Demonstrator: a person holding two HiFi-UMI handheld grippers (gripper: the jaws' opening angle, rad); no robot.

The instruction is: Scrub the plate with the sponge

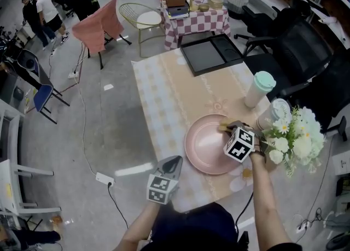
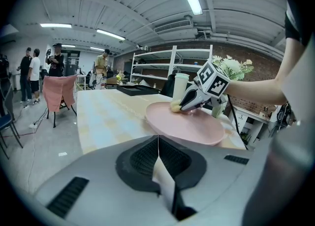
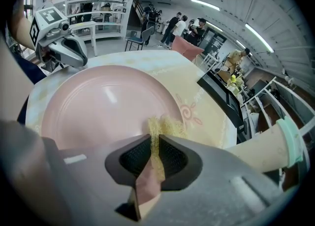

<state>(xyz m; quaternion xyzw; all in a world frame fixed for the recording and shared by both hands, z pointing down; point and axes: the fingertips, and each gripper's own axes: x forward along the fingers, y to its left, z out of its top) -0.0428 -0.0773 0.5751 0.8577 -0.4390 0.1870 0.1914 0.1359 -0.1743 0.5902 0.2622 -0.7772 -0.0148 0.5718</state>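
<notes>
**Right claw pinching the sponge against the pink plate**

The right claw (image 1: 232, 126) is gripping a yellow sponge (image 1: 223, 127) between its jaws, and the sponge is touching the pink plate (image 1: 206, 145) at the part of the rim that faces the tabletop's right edge. In the right gripper view the sponge's crumbly end is sticking out past the jaw tips and lying on the plate's inner slope.

The plate is sitting flat on the tabletop (image 1: 164, 94), close to the near edge and towards the near right corner. The left claw (image 1: 173, 162) is hovering beside the plate's left near rim, over the tabletop's near edge. Its jaws are pressed together with nothing between them, and they are not touching the plate.

Along the right edge, a tumbler with a mint lid (image 1: 259, 88), a glass jar (image 1: 276, 113) and a bunch of white flowers (image 1: 295, 138) are standing just beyond the plate. A black tray (image 1: 210, 54) is lying at the far right corner.
</notes>
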